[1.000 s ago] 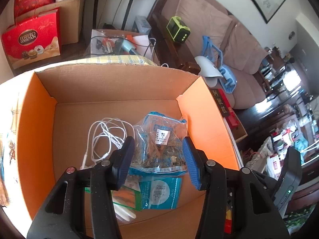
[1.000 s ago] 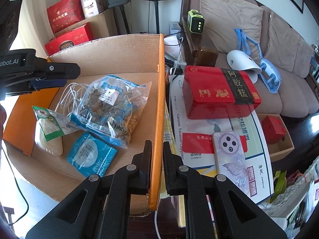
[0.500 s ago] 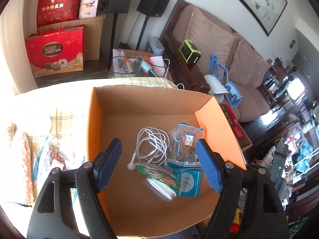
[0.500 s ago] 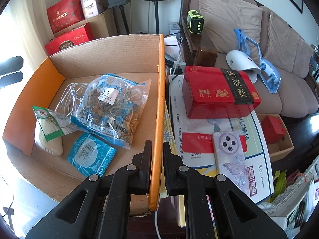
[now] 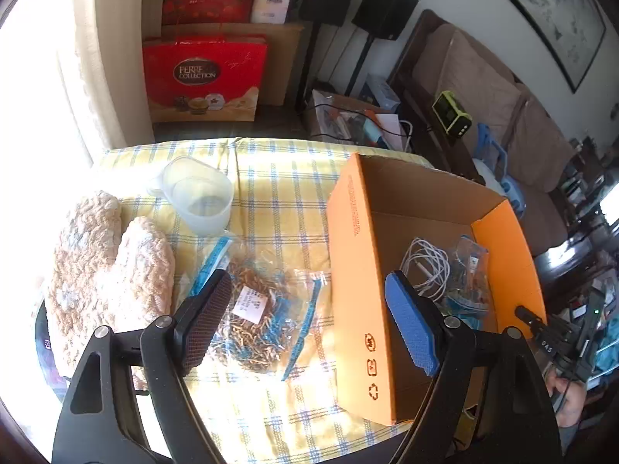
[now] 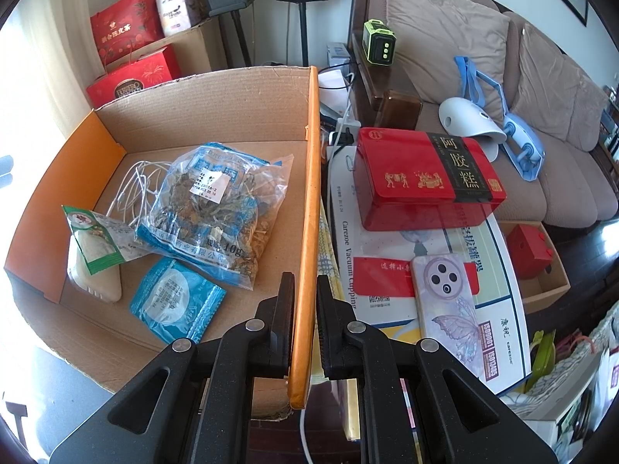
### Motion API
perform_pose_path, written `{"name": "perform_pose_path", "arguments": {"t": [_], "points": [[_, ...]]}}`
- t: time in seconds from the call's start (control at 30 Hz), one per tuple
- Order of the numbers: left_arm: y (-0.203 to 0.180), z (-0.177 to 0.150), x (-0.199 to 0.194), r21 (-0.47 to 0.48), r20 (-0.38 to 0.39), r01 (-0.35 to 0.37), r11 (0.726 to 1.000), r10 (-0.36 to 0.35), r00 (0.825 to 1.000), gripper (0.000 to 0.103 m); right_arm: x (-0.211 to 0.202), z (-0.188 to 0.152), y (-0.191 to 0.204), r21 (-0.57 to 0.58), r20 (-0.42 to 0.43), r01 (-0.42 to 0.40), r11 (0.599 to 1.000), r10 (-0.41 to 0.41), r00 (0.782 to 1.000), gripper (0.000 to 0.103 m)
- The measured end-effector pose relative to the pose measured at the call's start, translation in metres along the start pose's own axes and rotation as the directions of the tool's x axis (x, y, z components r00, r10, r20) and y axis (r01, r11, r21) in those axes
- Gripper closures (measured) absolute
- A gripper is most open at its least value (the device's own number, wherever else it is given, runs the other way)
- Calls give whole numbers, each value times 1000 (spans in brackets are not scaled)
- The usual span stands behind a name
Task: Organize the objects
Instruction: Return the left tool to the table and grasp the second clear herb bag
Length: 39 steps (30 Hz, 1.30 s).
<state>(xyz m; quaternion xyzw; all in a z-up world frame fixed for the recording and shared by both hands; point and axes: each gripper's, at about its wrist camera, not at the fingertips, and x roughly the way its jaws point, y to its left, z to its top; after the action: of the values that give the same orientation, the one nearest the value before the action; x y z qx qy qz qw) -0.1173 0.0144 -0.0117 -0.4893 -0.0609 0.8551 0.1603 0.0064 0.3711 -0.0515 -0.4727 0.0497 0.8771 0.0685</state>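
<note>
My left gripper (image 5: pixel 309 324) hangs over the checked tablecloth (image 5: pixel 278 201) just left of the orange cardboard box (image 5: pixel 356 270). Its jaws are opening and hold nothing. A clear bag of dried herbs (image 5: pixel 255 309) lies on the cloth below, between the fingers and apart from them. My right gripper (image 6: pixel 304 309) is shut on the box's orange side wall (image 6: pixel 307 201). Inside the box lie another herb bag (image 6: pixel 216 208), a white cable (image 6: pixel 131 185), a green-and-white packet (image 6: pixel 96 247) and a teal sachet (image 6: pixel 178 301).
A clear plastic cup (image 5: pixel 201 201) and two knitted mitts (image 5: pixel 108 270) sit on the cloth left of the box. Right of the box are a red tin (image 6: pixel 425 178) and a phone (image 6: pixel 445 297) on a white carton (image 6: pixel 499 270). A sofa (image 6: pixel 541 77) stands behind.
My left gripper let go of the herb bag inside the box, widened, and swung out left over the tablecloth. The right gripper keeps its grip on the box wall, unmoved.
</note>
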Motion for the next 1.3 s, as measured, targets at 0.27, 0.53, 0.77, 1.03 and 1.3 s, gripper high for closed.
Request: {"name": "perform_pose_path", "arguments": {"t": [0.27, 0.53, 0.77, 1.03, 1.3], "points": [[51, -22, 23, -61, -66, -63, 996, 58, 996, 23, 0, 0, -1, 1, 0, 2, 1000, -2, 1000, 93], [56, -42, 58, -58, -144, -56, 997, 48, 988, 23, -1, 0, -2, 3, -1, 8, 1000, -8, 1000, 93], [47, -45, 76, -37, -167, -76, 996, 69, 984, 24, 0, -1, -1, 3, -2, 9, 1000, -9, 1000, 93], [45, -46, 80, -1, -146, -134, 991, 132, 980, 51, 0, -1, -1, 3, -2, 9, 1000, -9, 1000, 93], [47, -44, 68, -16, -113, -105, 994, 102, 988, 86, 1, -1, -1, 2, -3, 10, 1000, -10, 1000, 93]]}}
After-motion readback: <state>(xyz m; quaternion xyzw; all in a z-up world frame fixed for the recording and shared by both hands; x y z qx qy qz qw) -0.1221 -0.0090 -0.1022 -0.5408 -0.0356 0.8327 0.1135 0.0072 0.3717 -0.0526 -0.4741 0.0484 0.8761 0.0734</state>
